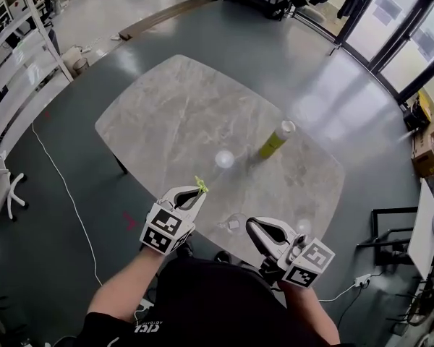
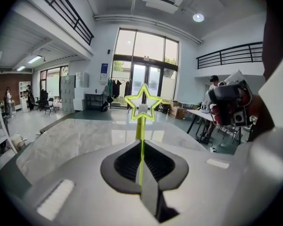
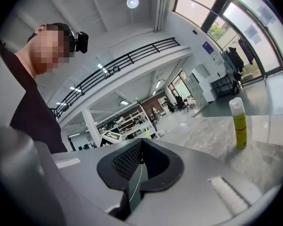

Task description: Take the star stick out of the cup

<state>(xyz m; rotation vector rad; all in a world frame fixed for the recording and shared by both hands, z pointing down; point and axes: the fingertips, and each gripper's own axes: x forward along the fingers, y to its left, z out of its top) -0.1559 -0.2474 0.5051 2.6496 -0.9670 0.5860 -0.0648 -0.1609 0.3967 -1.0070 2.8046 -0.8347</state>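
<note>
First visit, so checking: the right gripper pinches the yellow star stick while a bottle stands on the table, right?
No: the left gripper pinches the star stick, as the left gripper view shows; the right gripper is shut, empty. The bottle does stand on the table.

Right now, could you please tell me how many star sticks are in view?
1. The star stick is gripped in the left tool, star end up, by the near edge of the table. No other shows.

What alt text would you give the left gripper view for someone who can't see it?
The left claw is shut on the stem of a yellow-green star stick, its outlined star standing upright just beyond the jaws. Behind it lies a grey marble table in a bright hall with tall windows.
</note>
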